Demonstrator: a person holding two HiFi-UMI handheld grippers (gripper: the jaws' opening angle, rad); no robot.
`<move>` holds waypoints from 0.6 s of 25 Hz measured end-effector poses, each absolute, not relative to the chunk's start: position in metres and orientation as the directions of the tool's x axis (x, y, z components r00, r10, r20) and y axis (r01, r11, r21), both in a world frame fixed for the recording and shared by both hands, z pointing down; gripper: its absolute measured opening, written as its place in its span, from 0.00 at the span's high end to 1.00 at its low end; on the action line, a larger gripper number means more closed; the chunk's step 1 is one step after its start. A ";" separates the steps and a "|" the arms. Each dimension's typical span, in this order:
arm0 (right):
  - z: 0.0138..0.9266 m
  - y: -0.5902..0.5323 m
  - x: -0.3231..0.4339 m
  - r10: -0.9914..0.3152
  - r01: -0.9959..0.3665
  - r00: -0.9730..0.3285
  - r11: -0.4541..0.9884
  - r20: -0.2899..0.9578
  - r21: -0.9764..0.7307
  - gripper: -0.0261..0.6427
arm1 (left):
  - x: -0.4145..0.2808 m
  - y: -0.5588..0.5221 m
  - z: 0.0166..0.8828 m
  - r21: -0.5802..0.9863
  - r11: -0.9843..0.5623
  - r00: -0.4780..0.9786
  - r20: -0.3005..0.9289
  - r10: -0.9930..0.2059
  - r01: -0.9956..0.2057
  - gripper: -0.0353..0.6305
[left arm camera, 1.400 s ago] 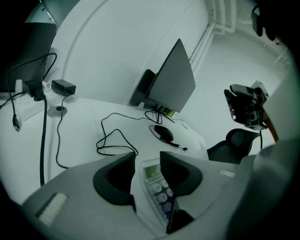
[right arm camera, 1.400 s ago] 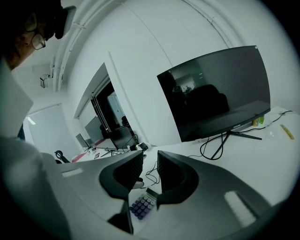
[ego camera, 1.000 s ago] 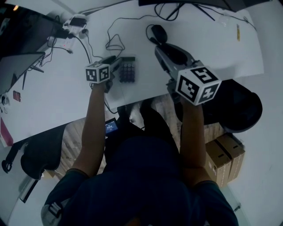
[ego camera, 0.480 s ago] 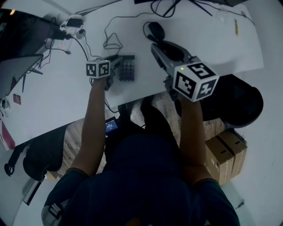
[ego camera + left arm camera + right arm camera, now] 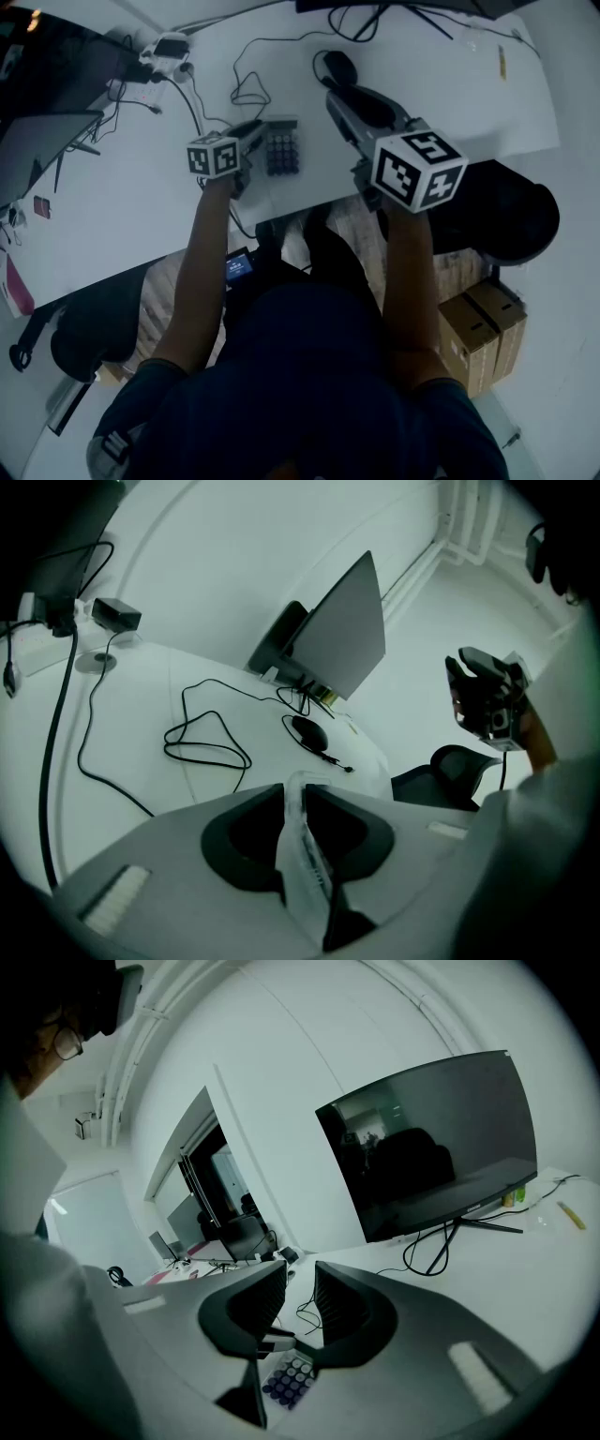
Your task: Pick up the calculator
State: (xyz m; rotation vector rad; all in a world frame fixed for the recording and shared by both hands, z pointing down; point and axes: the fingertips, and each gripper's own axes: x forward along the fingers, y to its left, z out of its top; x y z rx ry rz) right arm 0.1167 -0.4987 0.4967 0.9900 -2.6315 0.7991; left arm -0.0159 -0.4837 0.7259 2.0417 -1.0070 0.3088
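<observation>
The calculator (image 5: 281, 149), a small pad with dark round keys, is just above the white desk (image 5: 122, 206) near its front edge. My left gripper (image 5: 262, 141) is shut on its left edge; its jaws have just been closing. In the left gripper view the calculator (image 5: 305, 855) stands edge-on, pinched between the pads of the left gripper (image 5: 295, 794). My right gripper (image 5: 339, 101) hovers to the right of it, jaws a little apart with nothing between them. The right gripper view shows the calculator (image 5: 289, 1380) low beneath the right gripper (image 5: 300, 1302).
A black mouse (image 5: 337, 67) and looped cables (image 5: 246, 94) lie behind the calculator. A power adapter (image 5: 167, 47) sits at the back left, and a large dark monitor (image 5: 431, 1157) at the back. A black chair (image 5: 511, 220) and cardboard boxes (image 5: 478, 337) stand beyond the desk's front edge.
My left gripper's jaws went from wide open to shut on the calculator's edge, and that hand rose a little with it. The right gripper stayed where it was.
</observation>
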 end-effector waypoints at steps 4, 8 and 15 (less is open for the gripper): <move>0.488 -0.495 0.110 -0.547 -0.660 -0.751 0.633 0.370 -0.405 0.84 | -0.017 -0.478 0.711 0.525 -0.376 0.638 0.524 -0.564 -0.764 0.84; 0.479 -0.491 0.104 -0.554 -0.663 -0.749 0.637 0.364 -0.395 0.84 | -0.022 -0.477 0.689 0.499 -0.393 0.627 0.495 -0.602 -0.772 0.85; 0.464 -0.482 0.097 -0.566 -0.667 -0.745 0.644 0.353 -0.375 0.84 | -0.041 -0.481 0.643 0.446 -0.413 0.593 0.420 -0.687 -0.794 0.85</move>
